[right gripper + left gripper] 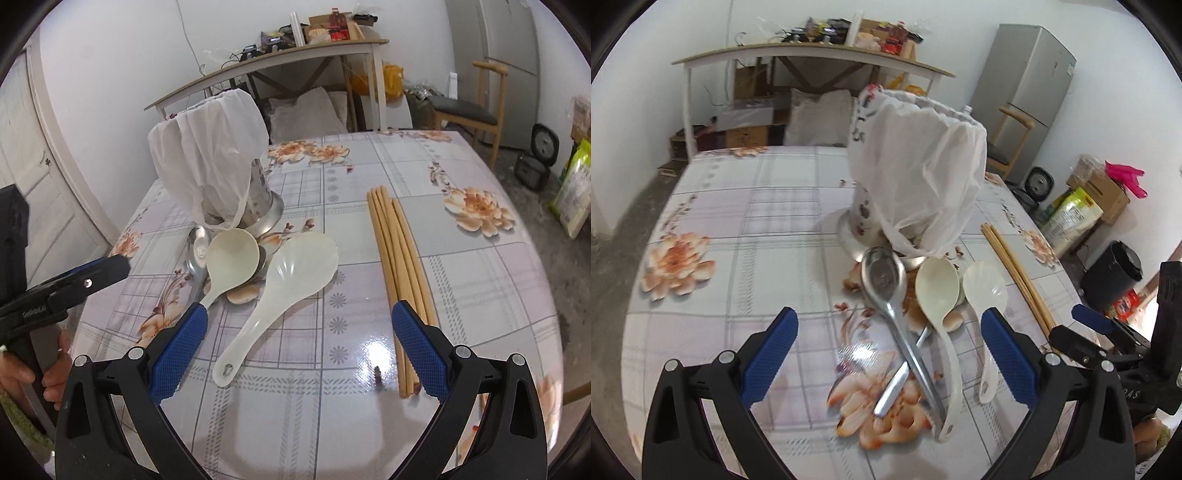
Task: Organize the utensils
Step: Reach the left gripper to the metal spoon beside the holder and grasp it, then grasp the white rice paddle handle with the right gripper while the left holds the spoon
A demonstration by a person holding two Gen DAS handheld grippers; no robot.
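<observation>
Both hand-held grippers, left [888,345] and right [297,341], gape empty above the counter [461,295]; spoons [886,291] lie ahead of the left, chopsticks [397,266] by the right's right finger

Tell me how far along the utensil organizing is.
Nothing looks done. The left tool and right tool are open and empty. The metal spoon, cream ladle, white rice paddle and wooden chopsticks lie on the floral table beside the bag-covered holder.
</observation>
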